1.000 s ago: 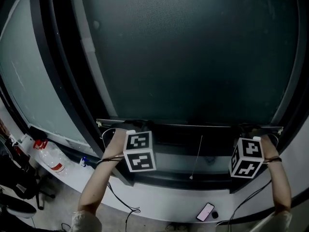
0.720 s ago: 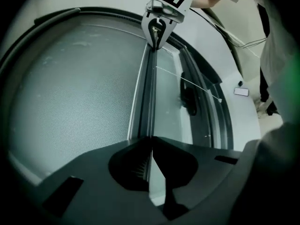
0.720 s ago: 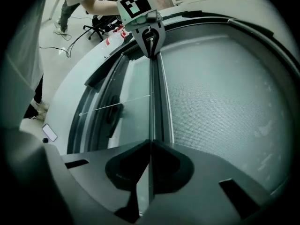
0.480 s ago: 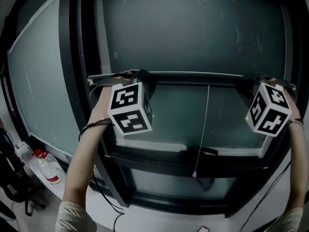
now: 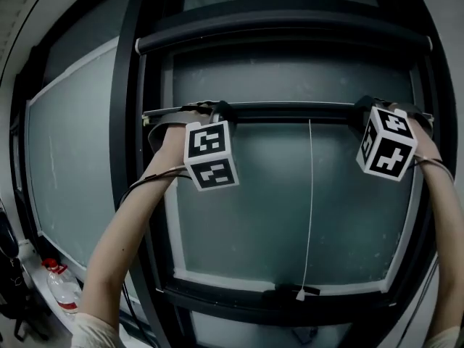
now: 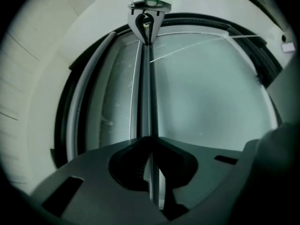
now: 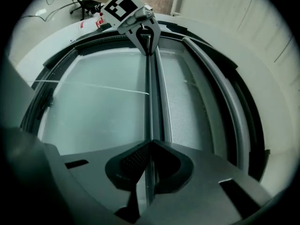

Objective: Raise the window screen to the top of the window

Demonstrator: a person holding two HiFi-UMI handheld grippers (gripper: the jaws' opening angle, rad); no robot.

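The window screen's dark bottom bar lies level across the upper window, a short way under the roller housing. A strip of grey mesh shows between them. My left gripper is shut on the bar's left end, my right gripper on its right end. In the left gripper view the bar runs from my shut left gripper to the right gripper. In the right gripper view the bar passes through the shut right gripper toward the left gripper.
A thin pull cord hangs from the bar's middle down to the lower window frame. A fixed glass pane stands at the left. A water bottle with a red label sits on the sill at the lower left.
Both grippers have lifted the bar from just above the sill to near the top of the window. The head view has tilted up with them.
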